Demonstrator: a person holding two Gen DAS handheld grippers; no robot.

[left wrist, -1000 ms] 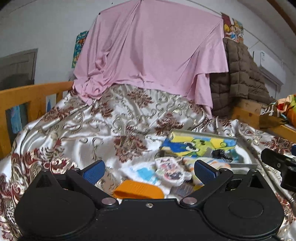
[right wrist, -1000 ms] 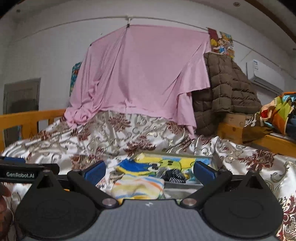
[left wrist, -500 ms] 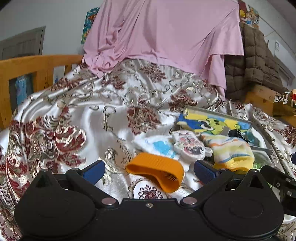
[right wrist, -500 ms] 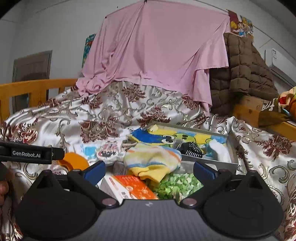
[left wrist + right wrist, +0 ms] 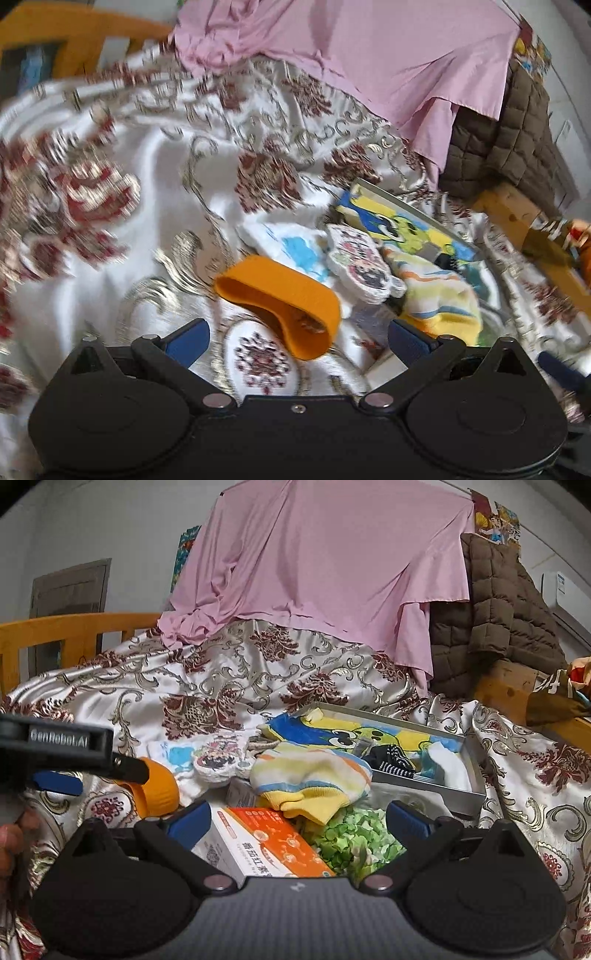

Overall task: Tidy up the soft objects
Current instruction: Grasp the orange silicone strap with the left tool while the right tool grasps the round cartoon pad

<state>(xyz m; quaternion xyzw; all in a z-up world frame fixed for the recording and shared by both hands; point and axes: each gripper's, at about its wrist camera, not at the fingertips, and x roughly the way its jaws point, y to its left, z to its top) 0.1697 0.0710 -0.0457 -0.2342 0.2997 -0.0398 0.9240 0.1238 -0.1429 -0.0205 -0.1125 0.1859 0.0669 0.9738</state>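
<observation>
An orange band (image 5: 280,295) lies on the patterned bedspread just ahead of my open left gripper (image 5: 297,341); nothing is between its fingers. Beside it sit a white-and-blue cloth (image 5: 291,243), a cartoon patch (image 5: 360,264) and a striped yellow sock (image 5: 439,295). In the right wrist view my open right gripper (image 5: 297,819) hovers over an orange-and-white box (image 5: 269,845) and a green leafy item (image 5: 354,838), with the striped sock (image 5: 310,779) just beyond. A grey tray (image 5: 428,794) holds a cartoon cloth (image 5: 354,734), a dark striped sock (image 5: 391,762) and a white sock (image 5: 447,764).
A pink sheet (image 5: 332,572) hangs behind the bed, with a brown quilted jacket (image 5: 498,613) to its right. Wooden bed rails (image 5: 66,631) stand at the left, a wooden ledge (image 5: 517,686) at the right. The left gripper body (image 5: 62,746) shows at the left edge.
Both grippers have tilted down and come closer to the pile. The orange band now lies nearer the left fingers, and the box and green item have come into the right view.
</observation>
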